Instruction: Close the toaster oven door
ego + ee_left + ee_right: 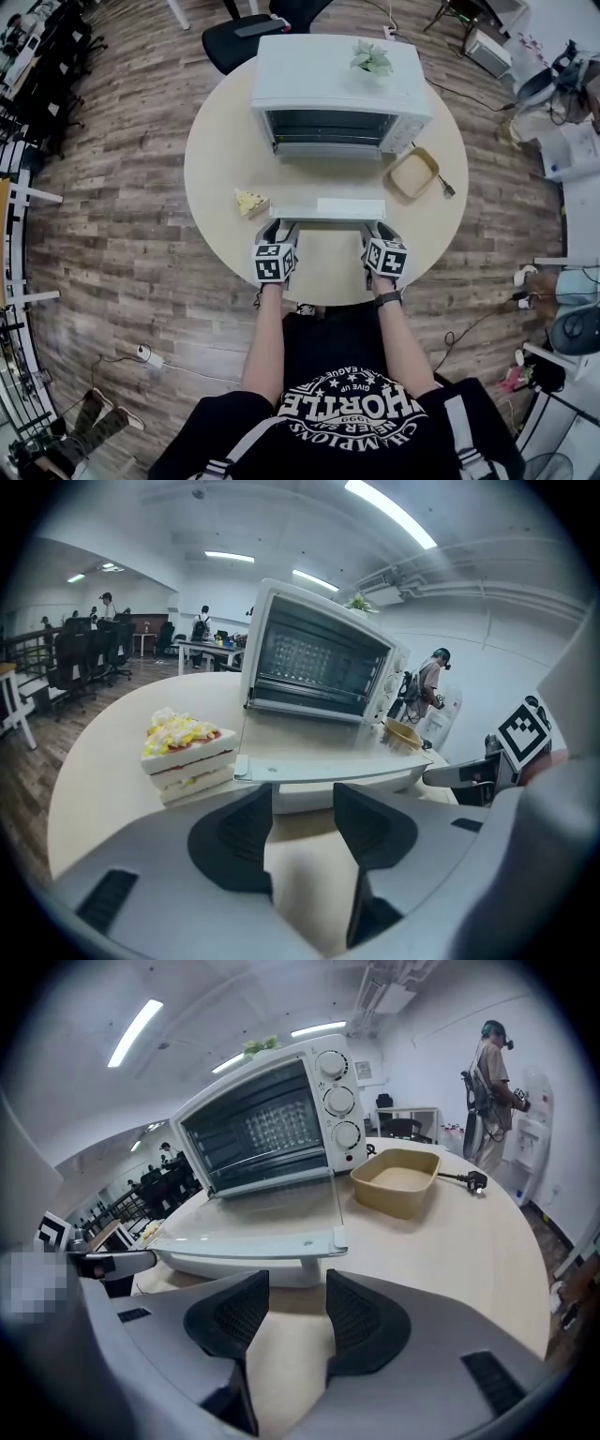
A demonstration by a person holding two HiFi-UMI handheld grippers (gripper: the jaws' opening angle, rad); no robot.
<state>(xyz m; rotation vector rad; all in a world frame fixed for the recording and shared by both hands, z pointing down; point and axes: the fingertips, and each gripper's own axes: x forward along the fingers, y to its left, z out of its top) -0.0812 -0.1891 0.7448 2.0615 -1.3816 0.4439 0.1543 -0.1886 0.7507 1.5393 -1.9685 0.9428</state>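
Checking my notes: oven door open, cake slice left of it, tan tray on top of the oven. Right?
No: the head view shows the tan tray on the table right of the toaster oven, not on top. The rest holds.

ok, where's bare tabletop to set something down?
Bare: table left of the toaster oven, beyond the cake slice; the near edge between left claw and right claw. Crowded: open door in front, tray at its right, both open claws near its handle.
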